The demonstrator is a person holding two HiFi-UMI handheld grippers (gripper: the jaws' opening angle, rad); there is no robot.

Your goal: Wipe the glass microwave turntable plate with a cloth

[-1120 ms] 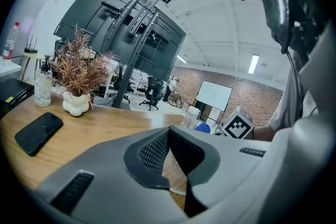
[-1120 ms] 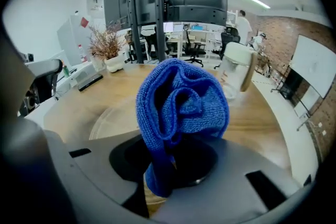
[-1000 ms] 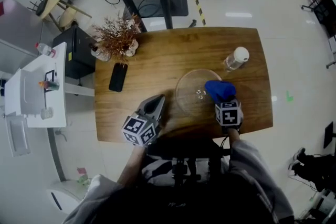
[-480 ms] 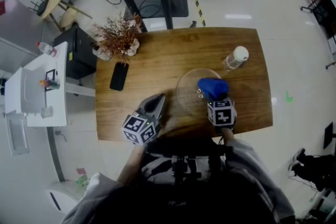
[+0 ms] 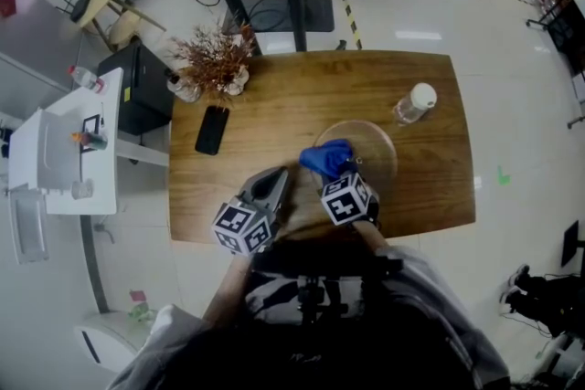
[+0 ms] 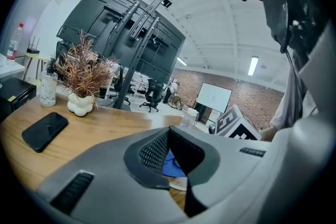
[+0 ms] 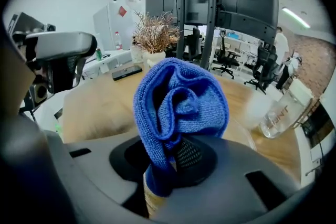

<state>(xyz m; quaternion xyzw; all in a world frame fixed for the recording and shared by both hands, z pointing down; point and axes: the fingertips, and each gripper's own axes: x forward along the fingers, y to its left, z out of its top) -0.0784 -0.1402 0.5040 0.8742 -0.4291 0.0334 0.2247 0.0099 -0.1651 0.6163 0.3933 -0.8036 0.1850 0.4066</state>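
Observation:
The clear glass turntable plate (image 5: pixel 370 151) lies flat on the wooden table (image 5: pixel 274 114), right of centre. A bunched blue cloth (image 5: pixel 327 158) rests on the plate's left edge, and my right gripper (image 5: pixel 335 174) is shut on it from the near side. In the right gripper view the cloth (image 7: pixel 178 107) bulges up out of the jaws and hides most of the plate. My left gripper (image 5: pixel 272 178) sits shut and empty near the table's front edge, left of the plate. Through the left gripper (image 6: pixel 168 136) a bit of the cloth (image 6: pixel 170 165) shows.
A clear bottle with a white cap (image 5: pixel 413 102) lies just beyond the plate's right side. A black phone (image 5: pixel 211 130) and a dried plant in a white vase (image 5: pixel 212 64) stand at the table's far left. A white side cart (image 5: pixel 64 155) is left of the table.
My right gripper has swept the blue cloth leftward over the plate, from its right side to its left edge. The left gripper has stayed put.

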